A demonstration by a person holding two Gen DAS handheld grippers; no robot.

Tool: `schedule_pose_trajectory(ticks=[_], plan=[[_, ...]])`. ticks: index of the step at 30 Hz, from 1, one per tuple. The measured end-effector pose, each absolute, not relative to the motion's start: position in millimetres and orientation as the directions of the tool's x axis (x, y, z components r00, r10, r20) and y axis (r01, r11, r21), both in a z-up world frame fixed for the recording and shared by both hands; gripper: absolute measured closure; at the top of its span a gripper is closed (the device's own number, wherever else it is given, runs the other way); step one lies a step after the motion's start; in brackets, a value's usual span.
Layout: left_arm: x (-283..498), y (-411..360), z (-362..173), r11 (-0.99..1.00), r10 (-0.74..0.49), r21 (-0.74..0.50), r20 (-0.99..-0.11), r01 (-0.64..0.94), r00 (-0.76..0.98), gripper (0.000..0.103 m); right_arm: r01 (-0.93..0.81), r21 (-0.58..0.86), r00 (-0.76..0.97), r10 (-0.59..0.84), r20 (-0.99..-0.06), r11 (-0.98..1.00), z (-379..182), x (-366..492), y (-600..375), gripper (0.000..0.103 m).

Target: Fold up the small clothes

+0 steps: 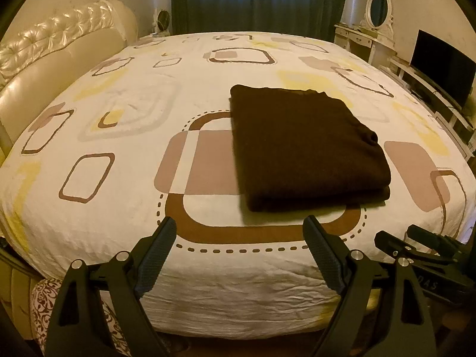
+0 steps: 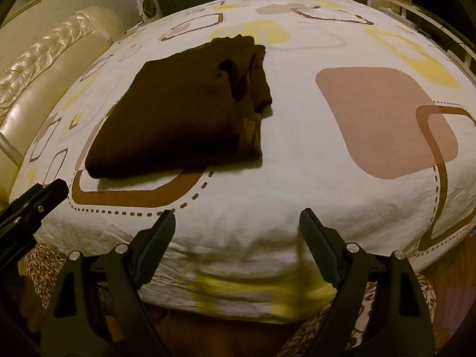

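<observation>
A dark brown garment [image 1: 306, 145] lies folded into a neat rectangle on the bed, near its front edge; it also shows in the right wrist view [image 2: 181, 113], with bunched layers on its right side. My left gripper [image 1: 239, 226] is open and empty, hovering over the bed's front edge just short of the garment. My right gripper [image 2: 236, 220] is open and empty, over the front edge to the right of the garment. Each gripper shows at the edge of the other's view: the right one [image 1: 428, 244] and the left one [image 2: 32, 205].
The bed has a white sheet [image 1: 119, 208] printed with brown, tan and yellow rounded squares. A cream tufted headboard [image 1: 53, 47] stands at the left. A dresser with an oval mirror [image 1: 377, 9] and a TV [image 1: 443, 65] stand at the right. Dark curtains hang behind.
</observation>
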State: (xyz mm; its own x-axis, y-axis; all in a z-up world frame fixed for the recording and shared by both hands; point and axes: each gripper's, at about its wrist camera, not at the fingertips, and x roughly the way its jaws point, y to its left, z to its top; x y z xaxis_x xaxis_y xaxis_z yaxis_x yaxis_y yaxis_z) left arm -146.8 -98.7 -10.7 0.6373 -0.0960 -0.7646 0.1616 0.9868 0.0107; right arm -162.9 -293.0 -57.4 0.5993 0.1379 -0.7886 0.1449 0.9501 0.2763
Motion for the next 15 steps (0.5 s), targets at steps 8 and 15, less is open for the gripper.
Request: schedule_pose_trajectory(ticks=[8,15], plan=[[-145.2,-98.2,-12.2,0.988,-0.087,0.014,-0.771,0.153,0.631,0.017,0.144,0.276,0.597,0.140,-0.790,0.950,-58.0,-163.0,-291.8,0.018],[-143.7,-96.8,-12.6,0.988,-0.087,0.012,-0.775,0.151,0.626,0.017,0.137,0.278,0.591,0.147,-0.793,0.951,-60.0,-162.3,-290.8,0.018]])
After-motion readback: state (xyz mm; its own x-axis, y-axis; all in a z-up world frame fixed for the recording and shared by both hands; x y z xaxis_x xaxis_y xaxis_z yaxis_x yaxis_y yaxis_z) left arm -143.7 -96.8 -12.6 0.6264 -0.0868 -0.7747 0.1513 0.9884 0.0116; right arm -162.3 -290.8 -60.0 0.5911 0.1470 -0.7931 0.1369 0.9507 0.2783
